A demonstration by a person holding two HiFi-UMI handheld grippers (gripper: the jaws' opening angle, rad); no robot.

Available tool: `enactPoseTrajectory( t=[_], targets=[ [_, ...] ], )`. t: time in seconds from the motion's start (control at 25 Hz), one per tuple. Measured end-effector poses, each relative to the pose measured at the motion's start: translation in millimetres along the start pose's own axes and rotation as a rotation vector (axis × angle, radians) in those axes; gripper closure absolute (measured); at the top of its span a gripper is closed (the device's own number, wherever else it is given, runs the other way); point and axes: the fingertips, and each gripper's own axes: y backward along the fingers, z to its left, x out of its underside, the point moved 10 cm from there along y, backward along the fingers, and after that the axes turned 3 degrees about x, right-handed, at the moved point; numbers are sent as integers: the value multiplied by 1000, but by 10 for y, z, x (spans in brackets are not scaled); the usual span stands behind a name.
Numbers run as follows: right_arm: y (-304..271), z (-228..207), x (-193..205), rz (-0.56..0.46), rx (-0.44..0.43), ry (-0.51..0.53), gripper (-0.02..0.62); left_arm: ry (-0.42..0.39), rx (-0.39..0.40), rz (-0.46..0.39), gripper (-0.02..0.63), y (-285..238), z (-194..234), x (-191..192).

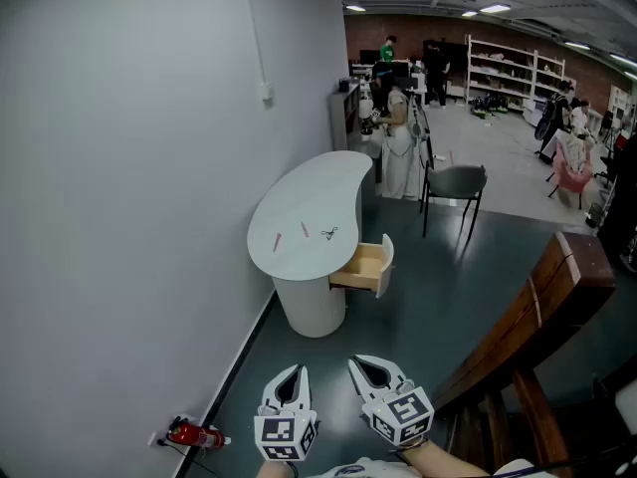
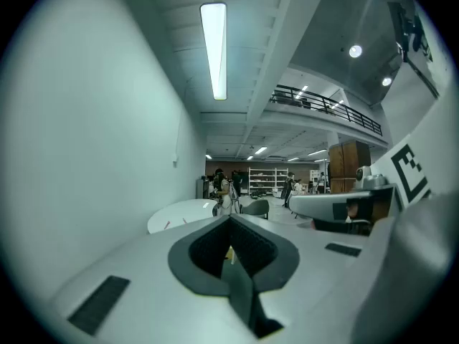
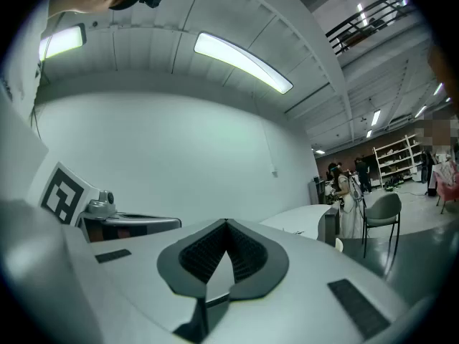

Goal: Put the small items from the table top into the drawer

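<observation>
Beside wall (image 1: 129, 167), white table (image 1: 311, 189), open drawer (image 1: 370, 267), dark floor (image 1: 428, 312), left gripper (image 1: 296, 370), right gripper (image 1: 356, 363), jaws closed

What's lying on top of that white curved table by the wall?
On the table lie three small things: a reddish stick, a second reddish stick and a dark item, perhaps scissors. Too small to tell more. Nothing covers the top.

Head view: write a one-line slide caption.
Left gripper and right gripper, shut, face a distant white table with open drawer.
</observation>
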Motion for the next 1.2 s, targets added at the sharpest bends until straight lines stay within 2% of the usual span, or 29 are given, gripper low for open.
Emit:
enactPoseTrajectory(
  t=[0.88, 1.2],
  targets=[
    [-21, -377, -13, -4, -30, -14, 577, 1, -16, 8, 588, -309, -223, -3],
    [-345, -531, -4, 13, -16, -16, 577, 4, 5, 7, 588, -632, -33, -42]
  ],
)
